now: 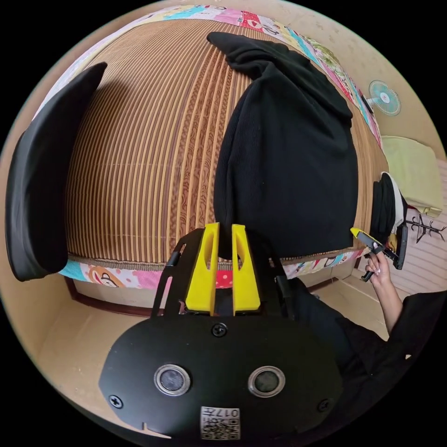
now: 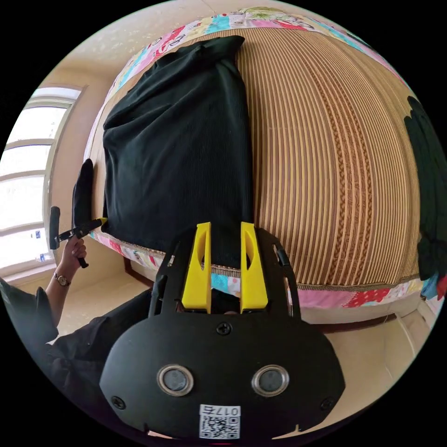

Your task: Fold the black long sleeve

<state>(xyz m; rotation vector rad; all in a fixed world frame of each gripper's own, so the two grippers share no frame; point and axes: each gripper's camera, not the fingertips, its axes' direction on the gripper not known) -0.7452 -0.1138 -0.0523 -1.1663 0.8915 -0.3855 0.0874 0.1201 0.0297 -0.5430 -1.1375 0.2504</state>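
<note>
The black long sleeve (image 1: 288, 153) lies lengthwise on a striped bamboo mat (image 1: 149, 153), sleeves bunched at the far end and hem at the near mat edge. In the left gripper view my left gripper (image 1: 226, 233) has its yellow jaws shut on the hem's left corner. The right gripper (image 1: 357, 232), held by a hand, touches the hem's other corner. In the right gripper view the long sleeve (image 2: 177, 144) runs away from me, and my right gripper (image 2: 226, 230) grips its right hem corner with fabric between the jaws. The left gripper (image 2: 98, 221) sits at the far left corner.
A second black garment (image 1: 42, 186) lies at the mat's side, also seen as dark cloth (image 2: 428, 186). A patchwork sheet (image 1: 116, 277) edges the bed above tan floor. A fan (image 1: 384, 97) and green cushion (image 1: 414, 177) stand beyond; a window (image 2: 23, 186) is at left.
</note>
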